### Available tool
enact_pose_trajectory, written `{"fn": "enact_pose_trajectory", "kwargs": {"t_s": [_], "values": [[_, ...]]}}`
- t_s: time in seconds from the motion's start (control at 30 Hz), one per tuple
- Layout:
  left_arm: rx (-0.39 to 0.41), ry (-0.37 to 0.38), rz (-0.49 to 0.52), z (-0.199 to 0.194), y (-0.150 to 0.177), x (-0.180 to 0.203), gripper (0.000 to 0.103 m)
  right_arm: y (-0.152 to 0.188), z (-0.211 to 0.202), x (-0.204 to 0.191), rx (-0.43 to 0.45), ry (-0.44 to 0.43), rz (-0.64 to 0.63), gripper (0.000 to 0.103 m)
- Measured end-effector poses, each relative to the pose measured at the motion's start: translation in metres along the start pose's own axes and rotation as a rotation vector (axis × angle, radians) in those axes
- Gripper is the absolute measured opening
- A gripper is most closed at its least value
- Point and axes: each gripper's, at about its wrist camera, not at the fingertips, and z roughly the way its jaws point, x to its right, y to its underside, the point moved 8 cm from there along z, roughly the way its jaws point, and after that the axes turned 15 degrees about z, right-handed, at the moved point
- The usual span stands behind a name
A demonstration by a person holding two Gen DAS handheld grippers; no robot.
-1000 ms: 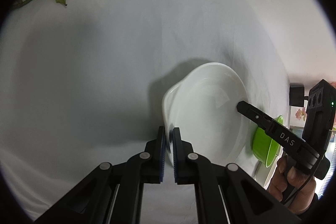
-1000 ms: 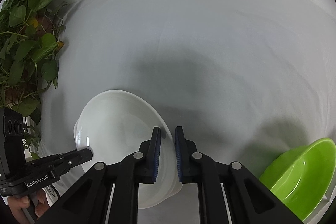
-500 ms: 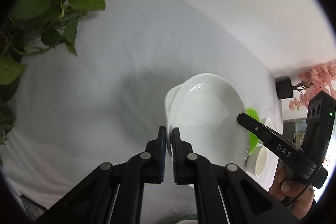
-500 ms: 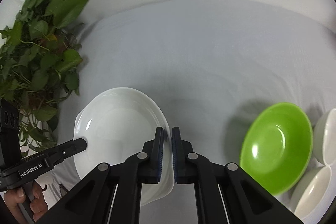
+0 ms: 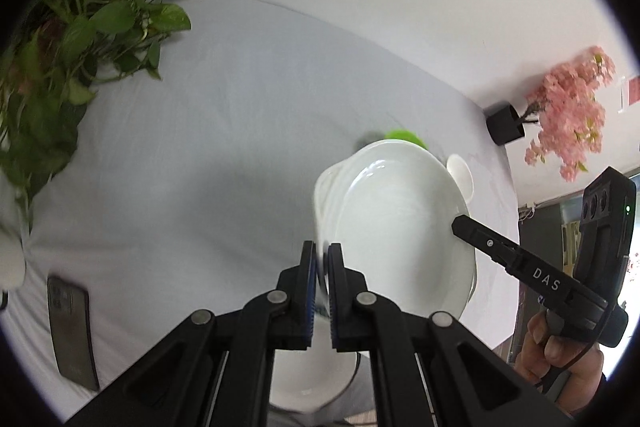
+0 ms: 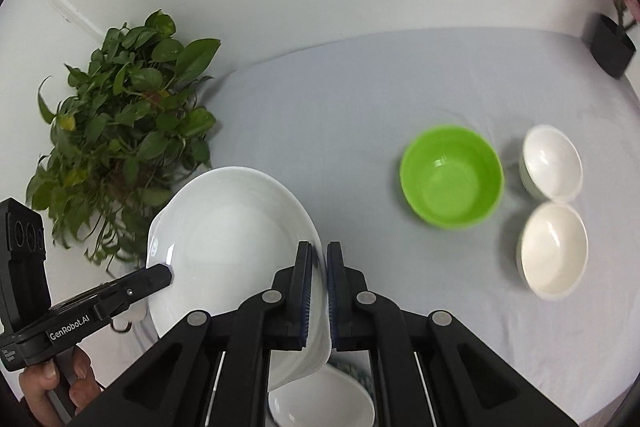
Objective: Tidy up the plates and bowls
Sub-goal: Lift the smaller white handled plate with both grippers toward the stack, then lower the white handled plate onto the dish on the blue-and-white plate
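A stack of white plates [image 5: 400,227] [image 6: 228,239] hangs tilted above the grey tablecloth, held from both sides. My left gripper [image 5: 322,259] is shut on the stack's left rim. My right gripper [image 6: 319,263] is shut on the opposite rim; its finger [image 5: 464,229] shows against the plates in the left wrist view. The left gripper's finger [image 6: 158,275] shows likewise in the right wrist view. On the table stand a green bowl [image 6: 452,179] and two white bowls [image 6: 554,163] [image 6: 554,251]. Another white bowl [image 6: 320,403] lies below the plates.
A leafy pot plant [image 6: 120,131] fills the table's left back corner. A dark phone [image 5: 72,331] lies on the cloth at the left. A pink flower tree [image 5: 568,115] in a black pot [image 5: 505,123] stands at the far right. The person's hand [image 5: 560,351] grips the right handle.
Both grippers have risen with the plates still clamped between them. The table has dropped away, and the green bowl, the white bowls, the phone and the plant have come into view.
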Motion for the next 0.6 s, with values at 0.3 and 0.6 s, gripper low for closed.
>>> {"fn": "enact_pose_trajectory", "kwargs": {"t_s": [0.3, 0.6], "values": [[-0.028, -0.006, -0.064, 0.003, 0.082, 0.016, 0.004, 0.09, -0.013, 0.049, -0.058, 0.015, -0.015, 0.005], [-0.076, -0.017, -0.133, 0.039, 0.146, -0.001, 0.004, 0.153, 0.03, 0.08, -0.132, 0.035, -0.051, 0.005]]}}
